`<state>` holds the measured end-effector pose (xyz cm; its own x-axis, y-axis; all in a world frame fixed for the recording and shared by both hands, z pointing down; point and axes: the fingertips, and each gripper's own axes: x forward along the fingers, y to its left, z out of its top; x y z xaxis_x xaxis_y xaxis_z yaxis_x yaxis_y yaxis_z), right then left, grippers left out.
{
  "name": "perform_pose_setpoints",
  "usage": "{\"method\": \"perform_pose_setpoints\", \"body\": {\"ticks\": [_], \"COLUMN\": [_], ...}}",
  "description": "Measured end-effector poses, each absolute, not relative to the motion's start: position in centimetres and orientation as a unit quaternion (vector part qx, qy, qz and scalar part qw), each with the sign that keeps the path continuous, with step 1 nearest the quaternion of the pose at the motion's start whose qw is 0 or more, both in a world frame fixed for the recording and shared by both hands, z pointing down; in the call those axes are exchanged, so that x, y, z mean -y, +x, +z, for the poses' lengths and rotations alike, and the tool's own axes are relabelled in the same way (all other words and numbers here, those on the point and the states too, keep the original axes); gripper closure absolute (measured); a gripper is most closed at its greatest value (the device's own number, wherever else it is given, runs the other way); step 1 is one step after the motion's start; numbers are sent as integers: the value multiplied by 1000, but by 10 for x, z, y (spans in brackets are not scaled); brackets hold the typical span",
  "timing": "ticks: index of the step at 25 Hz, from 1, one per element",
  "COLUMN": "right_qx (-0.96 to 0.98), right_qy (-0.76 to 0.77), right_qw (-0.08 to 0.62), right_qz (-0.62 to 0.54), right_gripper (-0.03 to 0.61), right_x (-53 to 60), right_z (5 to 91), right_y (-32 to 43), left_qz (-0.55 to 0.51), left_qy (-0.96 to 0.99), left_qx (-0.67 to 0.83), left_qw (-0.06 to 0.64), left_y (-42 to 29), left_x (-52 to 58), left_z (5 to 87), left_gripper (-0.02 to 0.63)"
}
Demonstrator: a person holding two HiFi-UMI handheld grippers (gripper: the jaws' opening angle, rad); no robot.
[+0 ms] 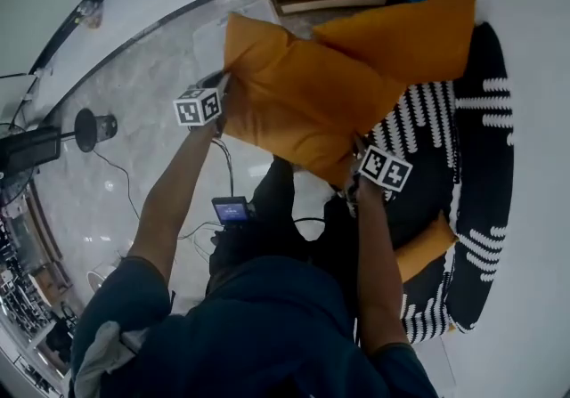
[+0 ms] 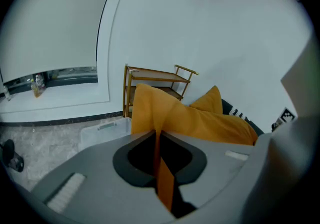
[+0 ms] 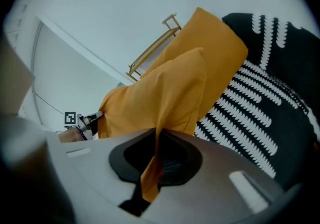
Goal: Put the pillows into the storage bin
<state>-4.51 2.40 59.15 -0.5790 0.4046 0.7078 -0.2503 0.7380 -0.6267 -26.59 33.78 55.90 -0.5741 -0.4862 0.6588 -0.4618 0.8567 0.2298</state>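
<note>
Sofa [image 1: 485,120] in black with white stripes at right, propping up second orange cushion [image 1: 410,31]. Holding orange pillow [image 1: 294,107] clear of it, stretching it by opposite edges for a level carry. Likely aiming for clear storage bin [image 2: 102,130] beside wooden cart [image 2: 155,85]. Keeping left gripper [image 2: 159,140] and right gripper [image 3: 159,138] pinched almost fully together on pillow fabric

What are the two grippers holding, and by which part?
One orange pillow: the left gripper pinches its fabric at one end, the right gripper at the opposite end.
</note>
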Motion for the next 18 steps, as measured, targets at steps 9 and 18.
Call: {"method": "perform_pose_setpoints", "body": {"ticks": [9,18], "right_qx": [752,660], "right_qy": [15,49], "right_qw": [494,543], "right_qz": [435,516], "right_gripper": [557,557], "right_x": [-140,-263], "right_z": [667,746], "right_y": [-95,-122], "left_qz": [93,213], "left_qy": [303,321], "left_qx": [872,822], "left_qw": [373,420], "left_y": [-368,-438], "left_x": [-396,-448], "left_z": [581,635], "left_gripper": [601,600]}}
